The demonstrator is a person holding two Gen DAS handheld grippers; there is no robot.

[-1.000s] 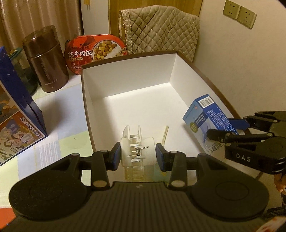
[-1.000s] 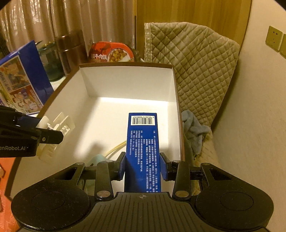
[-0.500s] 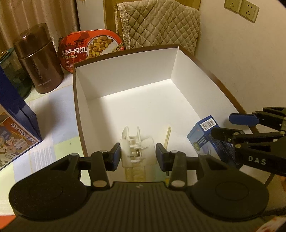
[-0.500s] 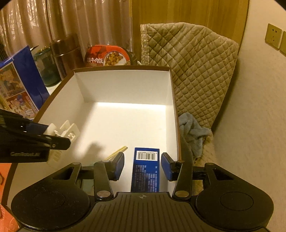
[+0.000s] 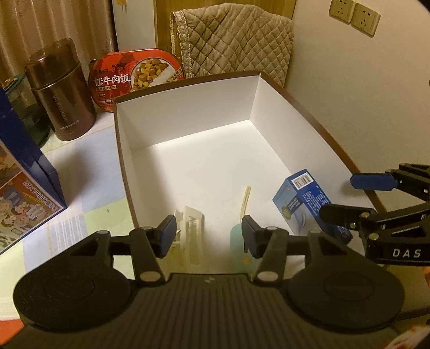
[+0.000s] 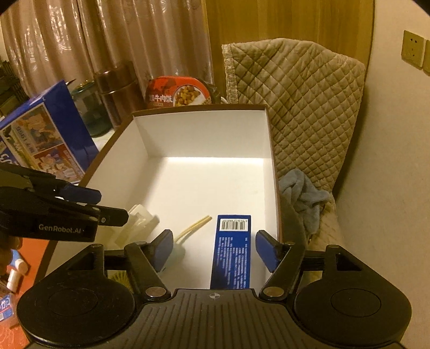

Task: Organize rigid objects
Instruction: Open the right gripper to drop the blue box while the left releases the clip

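This is a lived-in home, most likely a dining or living corner lit by warm evening light. Long beige curtains (image 6: 113, 53) hang behind the table (image 5: 88, 171), and a chair draped in a quilted cover (image 6: 301, 112) stands against a cream wall with double power sockets (image 5: 353, 14). A crumpled blue cloth (image 6: 301, 193) lies on the chair seat. Everyday household goods crowd the tabletop: a brown thermos (image 5: 60, 91), a red instant beef-rice meal box (image 5: 137, 76) with Chinese lettering, a blue illustrated carton (image 6: 48, 139), and a white-lined cardboard box (image 5: 188, 112). A wooden door panel (image 6: 282, 21) shows behind the chair.
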